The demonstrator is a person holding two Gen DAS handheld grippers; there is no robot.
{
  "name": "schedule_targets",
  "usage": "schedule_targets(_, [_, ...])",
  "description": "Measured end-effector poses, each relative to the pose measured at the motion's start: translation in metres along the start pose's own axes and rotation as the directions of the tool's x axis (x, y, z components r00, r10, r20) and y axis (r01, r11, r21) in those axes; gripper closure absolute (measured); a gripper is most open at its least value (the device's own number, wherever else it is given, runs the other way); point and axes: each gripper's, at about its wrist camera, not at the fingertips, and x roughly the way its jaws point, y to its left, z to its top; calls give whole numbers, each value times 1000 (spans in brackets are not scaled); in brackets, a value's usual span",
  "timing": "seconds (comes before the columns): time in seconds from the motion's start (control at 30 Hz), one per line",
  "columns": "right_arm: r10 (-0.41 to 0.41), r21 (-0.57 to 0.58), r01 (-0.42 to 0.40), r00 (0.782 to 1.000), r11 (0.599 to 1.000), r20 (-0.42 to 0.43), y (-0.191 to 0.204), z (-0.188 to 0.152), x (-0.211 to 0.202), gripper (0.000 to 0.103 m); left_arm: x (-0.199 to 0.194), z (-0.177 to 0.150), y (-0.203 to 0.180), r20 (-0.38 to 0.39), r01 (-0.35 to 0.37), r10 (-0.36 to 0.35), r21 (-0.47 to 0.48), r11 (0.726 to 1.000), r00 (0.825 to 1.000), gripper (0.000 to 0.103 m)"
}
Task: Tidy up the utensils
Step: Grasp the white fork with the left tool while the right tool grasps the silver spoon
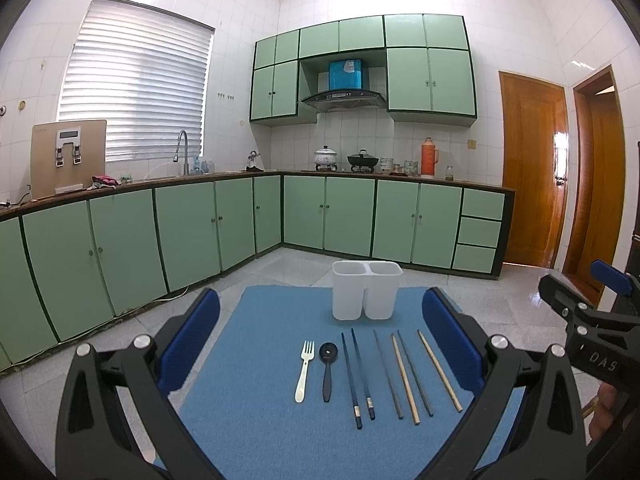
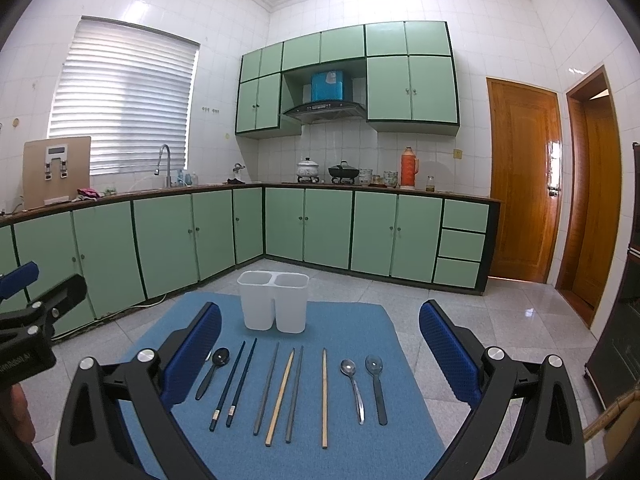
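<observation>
I hold my left gripper [image 1: 320, 328] and my right gripper [image 2: 320, 340] above the blue mat [image 1: 248, 360], both spread wide and grasping nothing. At twelve o'clock on the mat stands the white two-part holder [image 1: 366, 290], upright. Toward six o'clock the utensils lie in a row: white fork [image 1: 304, 370], black spoon [image 1: 328, 368], chopsticks [image 2: 280, 394], metal spoon [image 2: 354, 388], grey spoon [image 2: 377, 386], all outside the holder.
</observation>
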Motion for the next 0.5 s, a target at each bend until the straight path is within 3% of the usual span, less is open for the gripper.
schedule_targets(0.27, [-35, 10, 35, 997, 999, -67, -13, -13, 39, 6, 33, -13, 24, -85, -42, 40, -23, 999, 996, 5])
schedule_targets(0.5, [-47, 21, 51, 987, 998, -154, -31, -27, 85, 11, 98, -31, 50, -226, -72, 65, -26, 997, 972, 5])
